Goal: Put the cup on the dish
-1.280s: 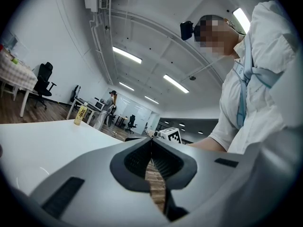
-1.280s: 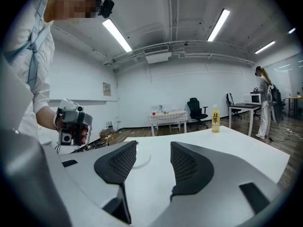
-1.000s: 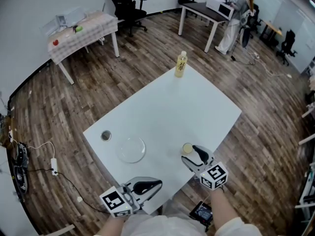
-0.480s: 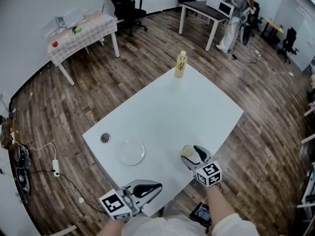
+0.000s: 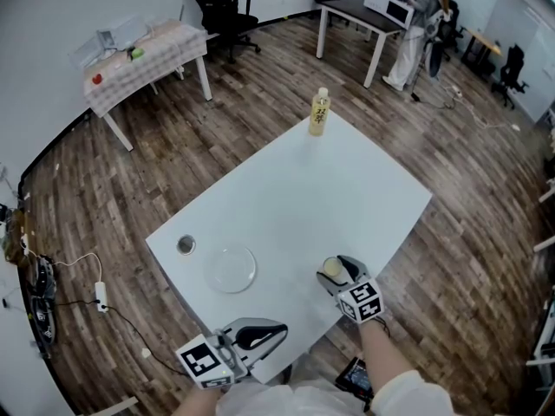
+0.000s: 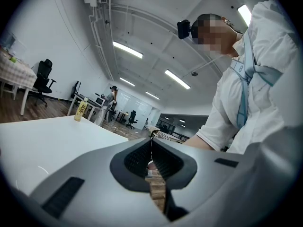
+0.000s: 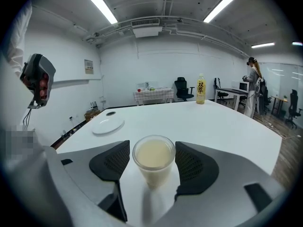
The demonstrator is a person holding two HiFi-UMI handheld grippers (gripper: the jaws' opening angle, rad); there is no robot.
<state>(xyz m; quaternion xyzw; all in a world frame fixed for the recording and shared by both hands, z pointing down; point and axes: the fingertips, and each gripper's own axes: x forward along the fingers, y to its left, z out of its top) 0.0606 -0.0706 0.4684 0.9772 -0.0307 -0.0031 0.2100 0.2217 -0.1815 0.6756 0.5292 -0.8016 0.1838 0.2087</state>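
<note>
Lowering the right gripper point(image 5: 340, 271) toward the white table point(image 5: 329, 180) since a second ago, and just spreading its jaws wider around the cup point(image 5: 329, 268); keeping the left gripper point(image 5: 274, 329) in place at the near edge.

Looking down from the head view: finding the cup standing close to the near right edge, well apart from the dish point(image 5: 231, 268) lying nearer the left corner, with a small dark round thing point(image 5: 186, 245) just beyond it. Seeing bare tabletop running open between cup and dish and across the whole middle. Noting a bottle point(image 5: 320, 113) standing at the far corner, well away from both.

Looking along the left gripper: holding both jaws together, nothing between them, pointing level beside the flat white surface.

Looking along the right gripper: holding the jaws spread wide, with the cup, filled with pale liquid, standing upright on the table between them, each pad sitting just beside its wall and not squeezing. Seeing the dish ahead to the left, with bare surface leading to it.
</note>
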